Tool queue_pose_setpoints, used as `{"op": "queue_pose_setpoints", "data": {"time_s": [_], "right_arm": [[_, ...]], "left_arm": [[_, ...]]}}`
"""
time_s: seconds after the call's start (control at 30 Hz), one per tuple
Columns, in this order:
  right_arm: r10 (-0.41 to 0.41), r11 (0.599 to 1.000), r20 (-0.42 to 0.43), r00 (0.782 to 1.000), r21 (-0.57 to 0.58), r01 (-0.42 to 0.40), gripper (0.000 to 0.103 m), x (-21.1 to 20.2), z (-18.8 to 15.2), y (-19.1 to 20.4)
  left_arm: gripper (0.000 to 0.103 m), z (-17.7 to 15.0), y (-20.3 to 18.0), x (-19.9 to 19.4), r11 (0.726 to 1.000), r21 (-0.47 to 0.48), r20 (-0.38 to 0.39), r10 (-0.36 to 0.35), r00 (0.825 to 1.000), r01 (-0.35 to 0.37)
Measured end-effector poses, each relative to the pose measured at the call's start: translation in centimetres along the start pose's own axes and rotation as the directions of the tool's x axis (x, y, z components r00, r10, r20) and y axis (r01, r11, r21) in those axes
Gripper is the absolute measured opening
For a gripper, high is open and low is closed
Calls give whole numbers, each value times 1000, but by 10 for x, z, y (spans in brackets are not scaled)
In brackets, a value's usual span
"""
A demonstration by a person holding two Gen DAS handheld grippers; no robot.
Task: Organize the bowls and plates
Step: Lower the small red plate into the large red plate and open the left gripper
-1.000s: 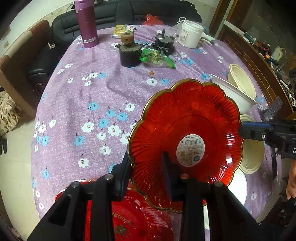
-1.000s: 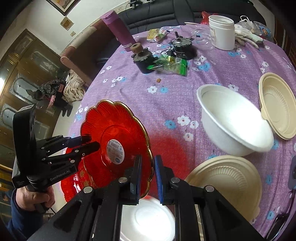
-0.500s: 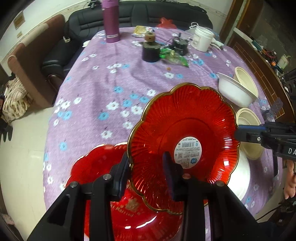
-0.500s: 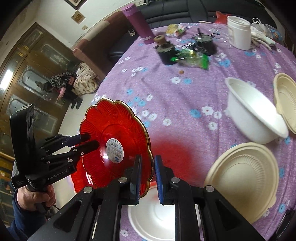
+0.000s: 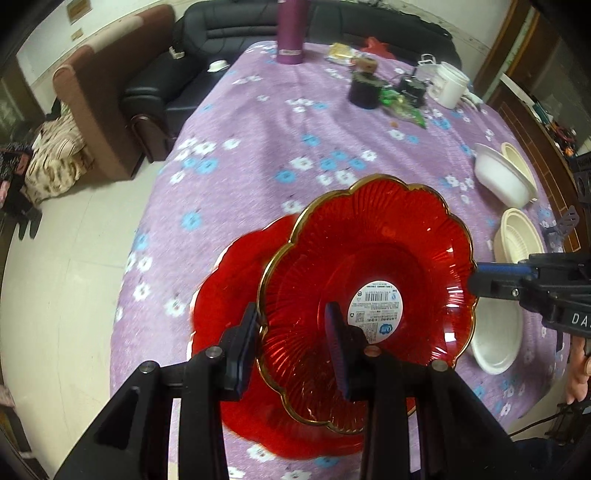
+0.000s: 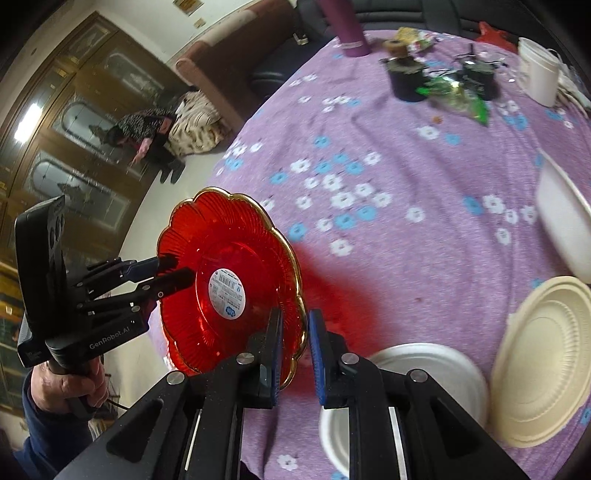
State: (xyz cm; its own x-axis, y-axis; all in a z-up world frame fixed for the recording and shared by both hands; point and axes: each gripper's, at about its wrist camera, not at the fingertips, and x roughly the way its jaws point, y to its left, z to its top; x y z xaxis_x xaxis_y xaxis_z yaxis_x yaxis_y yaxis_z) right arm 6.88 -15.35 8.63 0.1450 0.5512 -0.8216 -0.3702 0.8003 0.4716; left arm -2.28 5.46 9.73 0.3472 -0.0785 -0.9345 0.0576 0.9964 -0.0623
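Note:
A red scalloped glass plate (image 5: 369, 266) with a gold rim and a white label is held in the air between both grippers. My left gripper (image 5: 291, 343) is shut on its near-left rim; it shows in the right wrist view (image 6: 170, 269) too. My right gripper (image 6: 295, 343) is shut on the opposite rim of the plate (image 6: 229, 284) and shows at the right of the left wrist view (image 5: 480, 280). A second red plate (image 5: 229, 295) lies on the purple tablecloth (image 5: 258, 147) right below. A white plate (image 6: 424, 365) lies beneath my right gripper.
A cream plate (image 6: 543, 358) and a white bowl (image 6: 565, 225) sit to the right; another cream bowl (image 5: 517, 166) is behind it. A purple flask (image 5: 291, 33), black pots (image 5: 365, 88), a green packet and a white jar (image 5: 452, 88) stand at the far side. Sofas are beyond the table.
Both grippers have carried the scalloped plate back and left, higher above the table. The second red plate below has come into fuller view.

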Motion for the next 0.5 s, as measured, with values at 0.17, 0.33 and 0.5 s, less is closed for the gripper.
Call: {"op": "queue_pose_setpoints", "data": {"time_s": [0.17,0.33,0.5], "right_arm": [[0,1000,-37,999,-30,-1,16,19,-3,17],[-15,999,-67,998,-49,11,16,37,-4,25],[-37,998,-86,996,-60,32,16,50,-7,29]], "left_arm": [[33,-12,18,3,999,-32,-13,6,1000,-6],[33,-18,30,13,999,-49,-37,2,999,-4],[33,-19,35,26,999,-50,-62,-1,998,-2]]}}
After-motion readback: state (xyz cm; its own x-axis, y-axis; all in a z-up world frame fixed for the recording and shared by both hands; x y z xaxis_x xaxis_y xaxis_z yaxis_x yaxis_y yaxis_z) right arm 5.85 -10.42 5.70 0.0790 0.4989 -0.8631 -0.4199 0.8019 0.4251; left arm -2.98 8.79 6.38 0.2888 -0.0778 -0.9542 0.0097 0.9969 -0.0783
